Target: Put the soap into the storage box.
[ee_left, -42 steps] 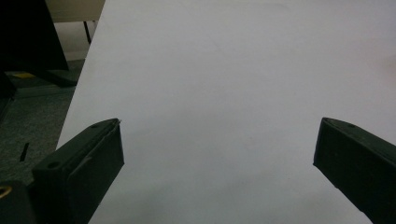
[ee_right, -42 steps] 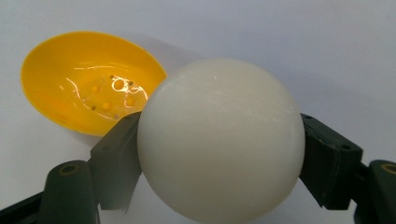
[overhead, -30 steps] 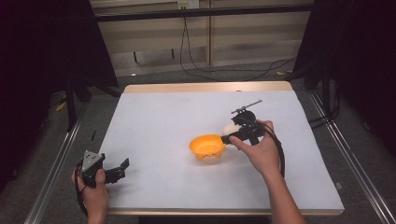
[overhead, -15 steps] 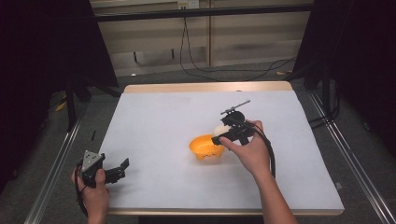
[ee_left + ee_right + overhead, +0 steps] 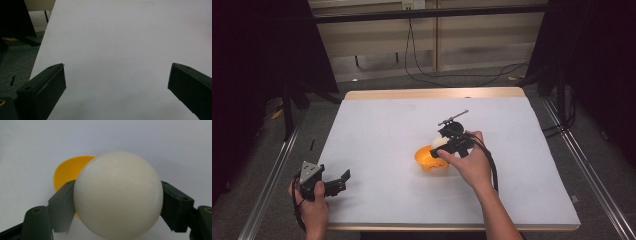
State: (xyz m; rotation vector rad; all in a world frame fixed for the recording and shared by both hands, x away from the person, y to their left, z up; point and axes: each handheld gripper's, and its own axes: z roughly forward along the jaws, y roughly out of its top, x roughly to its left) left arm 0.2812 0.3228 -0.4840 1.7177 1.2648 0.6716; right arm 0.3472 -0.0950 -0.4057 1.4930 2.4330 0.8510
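— Two things matter on this white table (image 5: 377,130): the orange bowl (image 5: 428,159) near its middle and the white ball (image 5: 439,142) I'm carrying. Where do you want me to start?

— With the big picture. How far along are you?

— By my reckoning, more than halfway. The picking up is done; the setting down is not. The ball hangs just above the bowl's far right rim, not yet inside it.

— And your fingers?

— On my right gripper (image 5: 117,202) they are clenched on the ball (image 5: 117,195), one pad pressed to each side, with the bowl (image 5: 67,172) peeking out behind and below it. My left gripper (image 5: 343,180) rests at the near left corner of the table, well apart from everything, its fingers (image 5: 45,87) spread wide with nothing but bare table between them.

— What's left, then?

— I judge I must bring the ball over the bowl's hollow, lower it, and let go.
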